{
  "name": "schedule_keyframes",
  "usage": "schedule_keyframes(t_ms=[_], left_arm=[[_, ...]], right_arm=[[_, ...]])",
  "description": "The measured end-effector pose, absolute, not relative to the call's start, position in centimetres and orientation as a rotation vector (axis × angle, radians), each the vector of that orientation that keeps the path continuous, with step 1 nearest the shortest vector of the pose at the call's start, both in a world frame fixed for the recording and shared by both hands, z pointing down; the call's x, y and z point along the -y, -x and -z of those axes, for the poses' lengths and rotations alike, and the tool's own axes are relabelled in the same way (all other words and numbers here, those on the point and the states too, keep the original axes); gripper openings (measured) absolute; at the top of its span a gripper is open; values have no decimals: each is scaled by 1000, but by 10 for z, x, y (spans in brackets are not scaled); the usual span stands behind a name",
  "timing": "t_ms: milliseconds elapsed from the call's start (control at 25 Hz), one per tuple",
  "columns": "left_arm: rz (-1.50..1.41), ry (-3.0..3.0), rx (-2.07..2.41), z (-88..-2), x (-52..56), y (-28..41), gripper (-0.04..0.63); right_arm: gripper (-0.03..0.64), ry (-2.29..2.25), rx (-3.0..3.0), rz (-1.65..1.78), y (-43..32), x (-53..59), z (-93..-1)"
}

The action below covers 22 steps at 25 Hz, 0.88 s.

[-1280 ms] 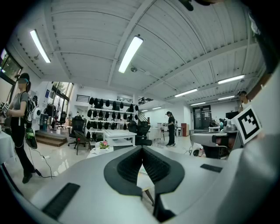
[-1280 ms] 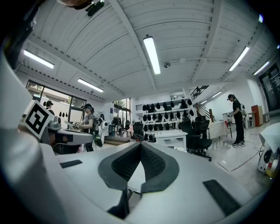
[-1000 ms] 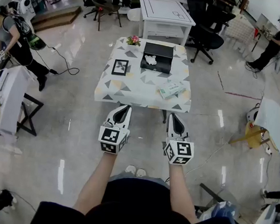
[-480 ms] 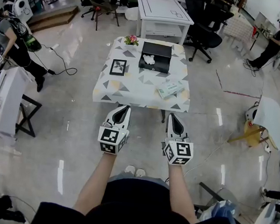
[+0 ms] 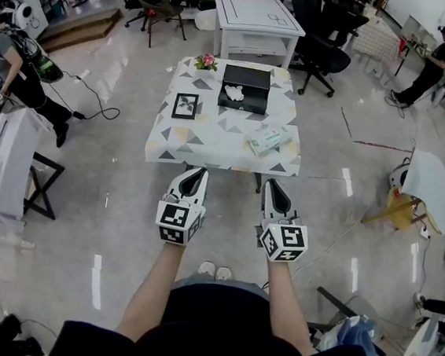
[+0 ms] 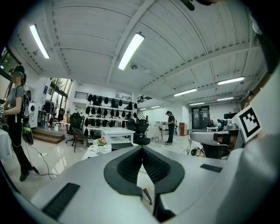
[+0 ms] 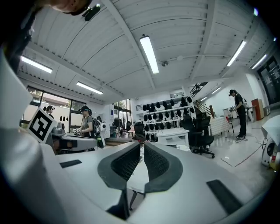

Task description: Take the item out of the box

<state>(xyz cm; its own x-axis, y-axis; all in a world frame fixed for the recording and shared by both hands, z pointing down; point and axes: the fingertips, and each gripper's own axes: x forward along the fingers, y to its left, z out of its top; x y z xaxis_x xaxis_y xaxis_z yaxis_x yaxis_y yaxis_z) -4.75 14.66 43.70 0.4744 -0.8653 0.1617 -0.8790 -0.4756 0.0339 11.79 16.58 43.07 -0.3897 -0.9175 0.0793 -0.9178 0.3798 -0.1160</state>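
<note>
Standing well apart from the table (image 5: 210, 144), the person holds both grippers out over the bare floor, short of its near edge. The left gripper (image 5: 194, 173) has its jaws closed tip to tip with nothing between them. The right gripper (image 5: 274, 185) is closed down to a hairline slit and is likewise empty. The box (image 5: 249, 80), black and open-topped, stands at the far edge of the table towards its right corner, and the white item (image 5: 234, 94) lies inside it at the box's near-left part. Judged from this, the task is not begun: the item is in the box, neither gripper is near it, and the approach, the grasp and the lift-out all remain. Also on the table are a framed picture (image 5: 186, 105) left of centre, a small flower arrangement (image 5: 208, 62) at the far edge beside the box, and a pale green packet (image 5: 268, 141) near the right front corner. Print on the packet is too small to read. The only clear markings are the black-and-white square markers on the gripper cubes; no brand name is legible.
</note>
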Motion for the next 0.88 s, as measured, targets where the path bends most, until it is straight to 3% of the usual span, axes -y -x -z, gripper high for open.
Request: schedule_keyframes(t_ms=[400, 880], left_arm=[[-189, -2600, 1532, -440, -145, 50, 20], [-185, -2617, 1506, -442, -146, 60, 20]], right_arm=[[135, -1723, 2634, -238, -111, -164, -428], [196, -1769, 2604, -233, -106, -169, -429]])
